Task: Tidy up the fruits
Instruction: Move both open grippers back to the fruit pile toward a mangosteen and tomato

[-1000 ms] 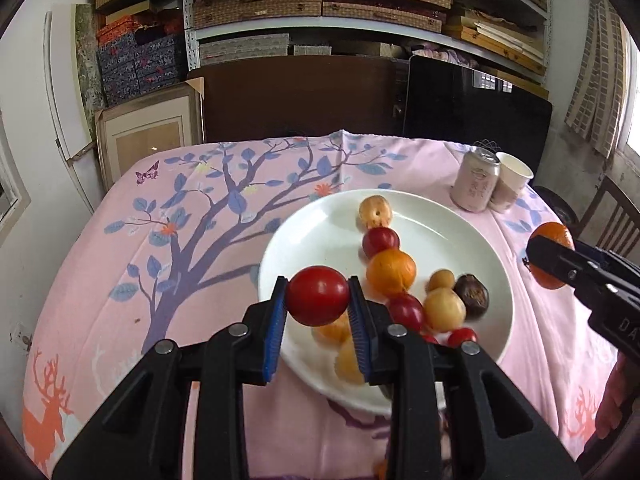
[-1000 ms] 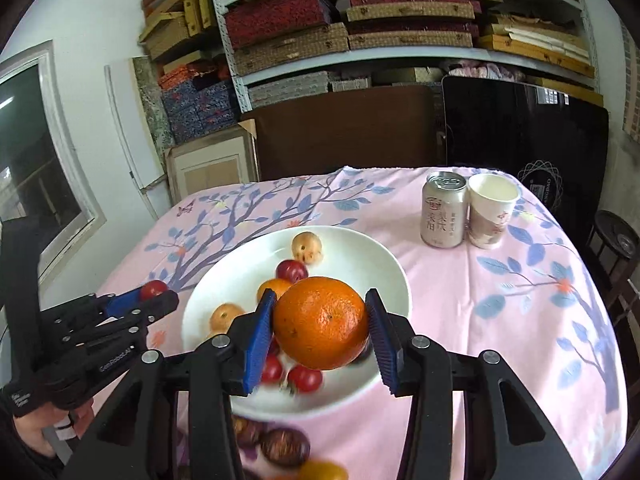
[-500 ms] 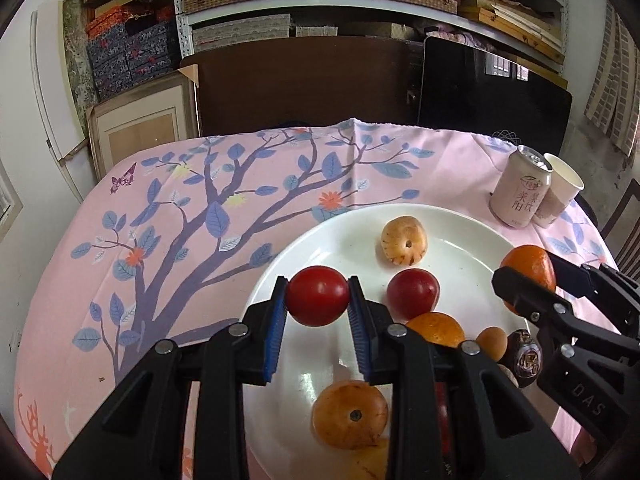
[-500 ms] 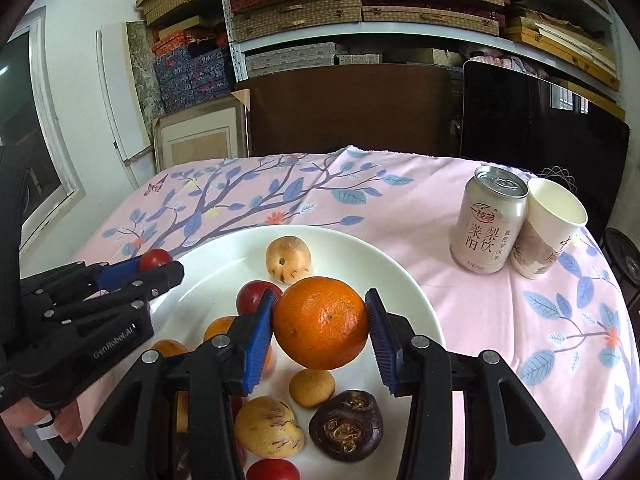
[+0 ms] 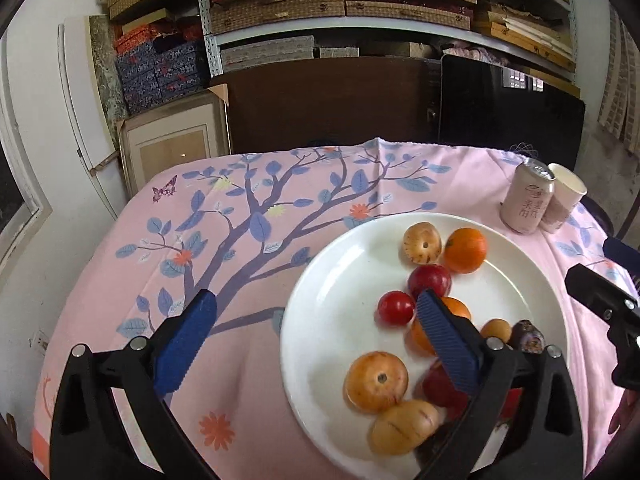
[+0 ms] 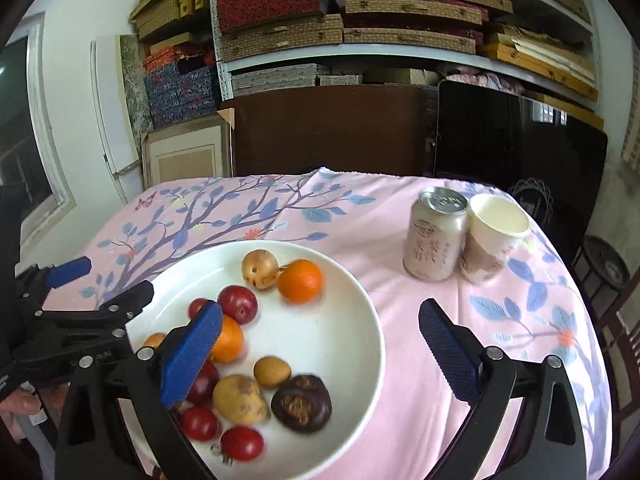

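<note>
both claws are opening, their blue pads already spread wide, and neither has hold of anything. the left claw [image 5: 316,340] hangs over the near left rim of the white plate [image 5: 316,344], with bare plate and pink cloth in its gap. the small red tomato [image 5: 396,308] lies on the plate just beside its right pad. the right claw [image 6: 320,356] straddles the plate's right side; the orange [image 6: 301,281], slightly blurred, sits on the plate beside a tan round fruit [image 6: 260,269]. around them lie a red plum [image 6: 237,304], a second orange [image 6: 228,340], a dark brown fruit [image 6: 302,403] and more tomatoes. a can [image 6: 436,240] and paper cup [image 6: 492,240] stand together well clear on the table [image 6: 400,216]. half a second ago the left claw pinched the tomato and the right claw gripped the orange; both fruits are now out of the claws and on the plate.
</note>
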A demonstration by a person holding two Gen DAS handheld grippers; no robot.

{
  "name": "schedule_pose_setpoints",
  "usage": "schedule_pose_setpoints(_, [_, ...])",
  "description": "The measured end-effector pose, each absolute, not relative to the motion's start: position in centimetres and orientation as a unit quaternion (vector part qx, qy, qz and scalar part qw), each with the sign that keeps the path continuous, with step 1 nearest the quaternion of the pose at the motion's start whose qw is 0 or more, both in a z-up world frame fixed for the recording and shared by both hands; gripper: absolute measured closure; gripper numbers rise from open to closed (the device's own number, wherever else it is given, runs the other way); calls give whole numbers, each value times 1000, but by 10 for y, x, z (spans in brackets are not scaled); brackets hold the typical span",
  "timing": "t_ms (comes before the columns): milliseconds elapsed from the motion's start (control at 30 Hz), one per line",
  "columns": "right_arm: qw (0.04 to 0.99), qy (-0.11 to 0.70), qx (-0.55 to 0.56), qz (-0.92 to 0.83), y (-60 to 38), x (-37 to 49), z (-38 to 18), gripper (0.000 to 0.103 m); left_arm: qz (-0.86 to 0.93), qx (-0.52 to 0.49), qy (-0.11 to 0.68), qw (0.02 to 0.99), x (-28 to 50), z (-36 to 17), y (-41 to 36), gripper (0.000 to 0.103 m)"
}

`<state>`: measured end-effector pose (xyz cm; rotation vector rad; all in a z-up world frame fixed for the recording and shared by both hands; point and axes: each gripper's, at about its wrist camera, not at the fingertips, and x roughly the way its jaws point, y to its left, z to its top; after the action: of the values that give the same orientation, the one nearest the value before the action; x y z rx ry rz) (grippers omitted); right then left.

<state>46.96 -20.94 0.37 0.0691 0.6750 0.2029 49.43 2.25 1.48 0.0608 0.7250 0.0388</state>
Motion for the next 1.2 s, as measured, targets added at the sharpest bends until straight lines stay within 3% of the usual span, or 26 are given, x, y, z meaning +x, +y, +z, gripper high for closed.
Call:
schedule_pose_setpoints(167, [934,333,4,130,-226,405,0,4,-33,-24,361,932,424,8,47,5])
schedule_pose_setpoints(267, [922,357,-20,151,-232,365,-12,4,-47,-25,413,909,383,-21,51,5])
schedule_pose_setpoints(367, [900,400,-50,168,-232,331,-30,4,-75,1,445,893,345,-43,47,4])
schedule_pose_setpoints(533, [873,437,-120,180,-225,293,-58,4,-144,67,426,891,291,-54,23,4])
schedule_pose_setpoints(633, [864,464,-100,167,-228,293,-76,4,-167,81,433,882,281,-60,12,4])
schedule_pose_setpoints(800, [874,451,-97,154,-226,299,-84,4,-105,102,438,887,294,-67,3,5])
schedule_pose_setpoints(1100, [876,442,-110,158,-223,307,-83,4,-151,114,445,875,302,-71,-12,4])
schedule_pose_setpoints(1133, [876,443,-106,161,-224,307,-82,8,-162,114,443,874,300,-71,-13,8])
schedule_pose_setpoints(1167, [874,443,-101,169,-223,305,-81,12,-177,113,439,874,299,-69,-14,26])
schedule_pose_setpoints(1200, [873,442,-97,179,-222,302,-80,26,-187,116,434,873,298,-67,-17,37])
